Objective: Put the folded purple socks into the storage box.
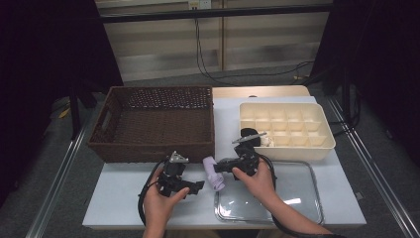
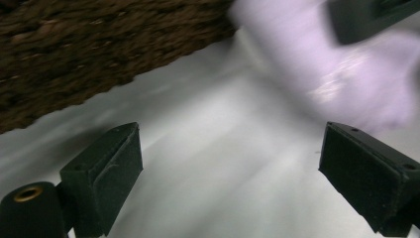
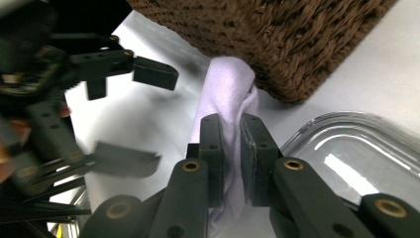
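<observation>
My right claw (image 3: 231,148) clamps the lilac cloth (image 3: 225,94) just off the desk (image 1: 129,198) beside the wicker basket (image 1: 153,121), so my left claw (image 2: 228,168) gapes empty, freeing it.

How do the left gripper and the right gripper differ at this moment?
The left gripper has its jaws wide apart with nothing between them; the right gripper is shut on the lilac cloth. The left gripper hangs over bare white table; the right gripper is by the glass tray. Both are black and hand-held.
</observation>
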